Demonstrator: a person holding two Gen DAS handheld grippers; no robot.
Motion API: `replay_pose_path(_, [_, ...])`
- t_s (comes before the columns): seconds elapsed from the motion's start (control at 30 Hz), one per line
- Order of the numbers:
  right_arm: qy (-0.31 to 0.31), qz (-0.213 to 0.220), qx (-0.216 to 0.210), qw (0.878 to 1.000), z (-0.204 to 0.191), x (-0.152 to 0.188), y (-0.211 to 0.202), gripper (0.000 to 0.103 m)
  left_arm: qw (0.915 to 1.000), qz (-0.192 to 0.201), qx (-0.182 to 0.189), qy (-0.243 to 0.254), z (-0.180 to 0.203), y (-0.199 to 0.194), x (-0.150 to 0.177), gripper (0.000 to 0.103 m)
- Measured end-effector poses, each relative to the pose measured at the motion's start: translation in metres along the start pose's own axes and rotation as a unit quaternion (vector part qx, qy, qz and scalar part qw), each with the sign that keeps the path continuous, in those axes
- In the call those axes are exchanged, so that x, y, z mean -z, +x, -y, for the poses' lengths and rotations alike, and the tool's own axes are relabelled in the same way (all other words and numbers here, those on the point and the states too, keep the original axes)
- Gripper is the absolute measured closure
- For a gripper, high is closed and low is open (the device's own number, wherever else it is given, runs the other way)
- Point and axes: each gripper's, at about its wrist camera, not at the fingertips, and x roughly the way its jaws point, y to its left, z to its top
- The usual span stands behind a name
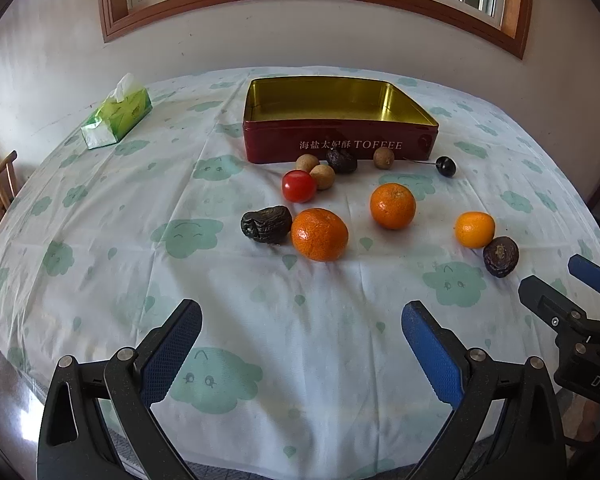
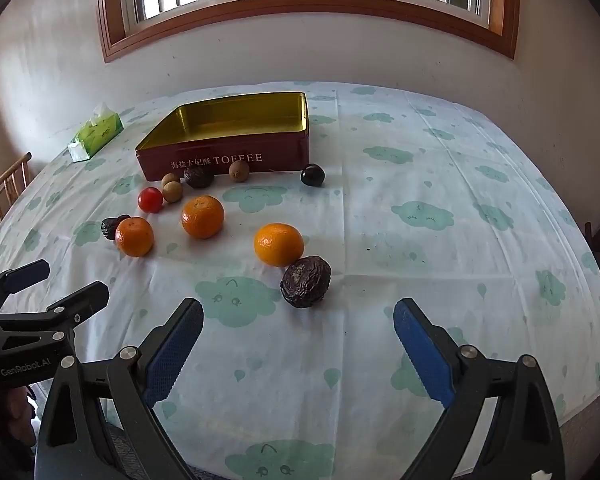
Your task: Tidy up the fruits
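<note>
I hold both claws, left claw (image 1: 302,346) and right claw (image 2: 298,344), released and empty, angled down over the cloud-print-clothed counter (image 1: 100,280).

Red tin (image 1: 340,148): "TOFFEE"; left tongs (image 2: 56,280) body: "GenRobot.AI".

Look at the tin box (image 1: 340,136): it is shiny metal, gold inside and dark red outside. The tablecloth (image 1: 100,240) is soft, matt cloth with creases. Your oranges (image 1: 319,234) have bumpy, slightly shiny skin. The little tomato (image 1: 299,186) is smooth and glossy. The dark fruits (image 2: 305,281) look wrinkled and rough. The window frame (image 2: 300,4) is smooth wood.
</note>
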Motion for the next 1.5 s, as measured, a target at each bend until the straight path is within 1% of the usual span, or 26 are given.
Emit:
replay_pose_path(0.2, [0.000,-0.002,0.009,1.000,0.0007,0.0013,0.0006,0.008,1.0000,-0.001,-0.001,0.000,0.0000,-0.0009,0.0000,0.003])
replay_pose_path(0.73, [0.002,-0.003,0.009,1.000,0.0025,0.0021,0.0013,0.008,1.0000,-0.004,-0.008,-0.002,-0.0023,0.0012,0.0036,0.003])
replay_pose_path(1.2, [0.003,-0.003,0.009,1.000,0.0032,0.0032,0.0020,0.009,1.0000,-0.001,0.000,0.004,-0.0007,0.0029,0.0069,0.003])
replay_pose_path(1.5, [0.005,-0.009,0.008,1.000,0.0035,0.0082,0.0049,0.010,0.9997,-0.007,-0.021,0.006,-0.0009,0.0047,0.0082,0.003])
